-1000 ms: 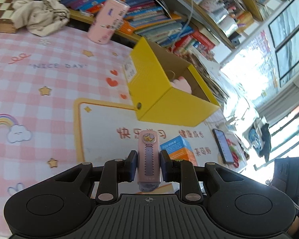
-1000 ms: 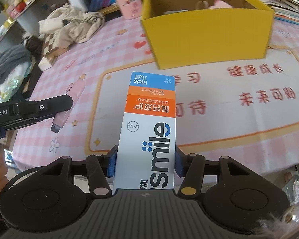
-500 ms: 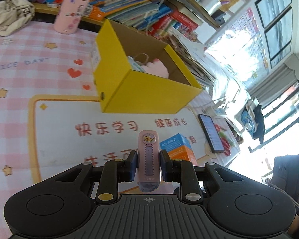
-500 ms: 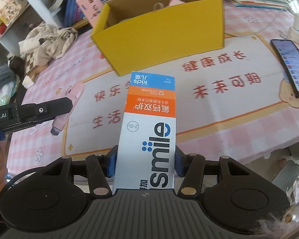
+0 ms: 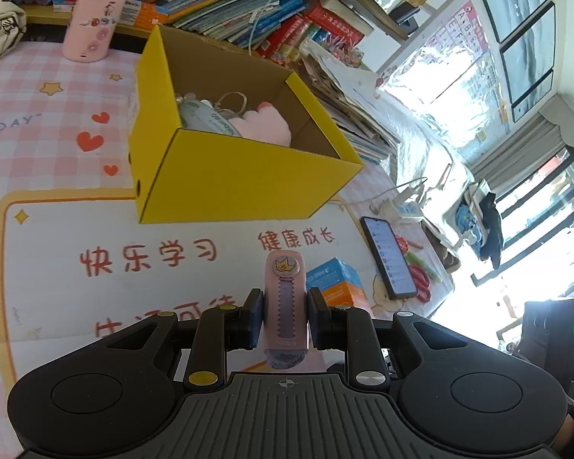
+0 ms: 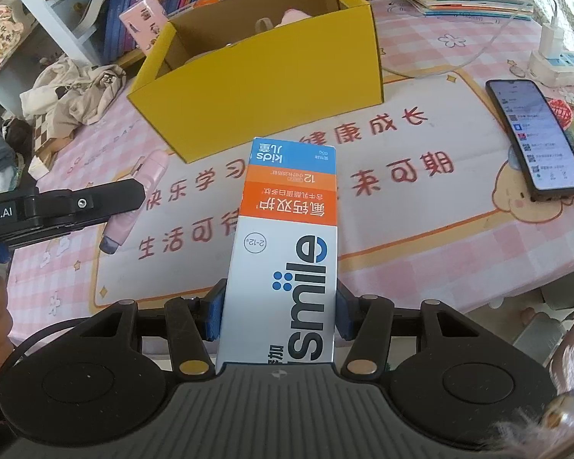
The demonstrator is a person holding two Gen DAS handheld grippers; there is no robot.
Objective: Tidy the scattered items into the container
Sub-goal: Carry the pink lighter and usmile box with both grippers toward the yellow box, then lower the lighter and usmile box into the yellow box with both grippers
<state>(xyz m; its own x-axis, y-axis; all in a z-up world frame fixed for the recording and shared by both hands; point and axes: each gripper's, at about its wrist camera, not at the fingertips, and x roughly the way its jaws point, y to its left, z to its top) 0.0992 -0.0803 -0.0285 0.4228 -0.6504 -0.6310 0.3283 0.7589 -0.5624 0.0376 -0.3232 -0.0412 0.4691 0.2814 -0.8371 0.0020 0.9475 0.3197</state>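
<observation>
Pink pocket knife [image 5: 286, 306] is clamped by the left gripper [image 5: 286, 323]. Toothpaste box [image 6: 285, 252] is gripped by the right gripper [image 6: 279, 311], with the yellow box [image 6: 264, 88] at twelve o'clock.

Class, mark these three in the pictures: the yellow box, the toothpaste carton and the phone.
yellow box [image 6: 264, 103], right wrist view, on its near outer wall.
toothpaste carton [image 6: 287, 229], right wrist view, on its printed top face.
phone [image 6: 535, 137], right wrist view, on its lit screen.
</observation>
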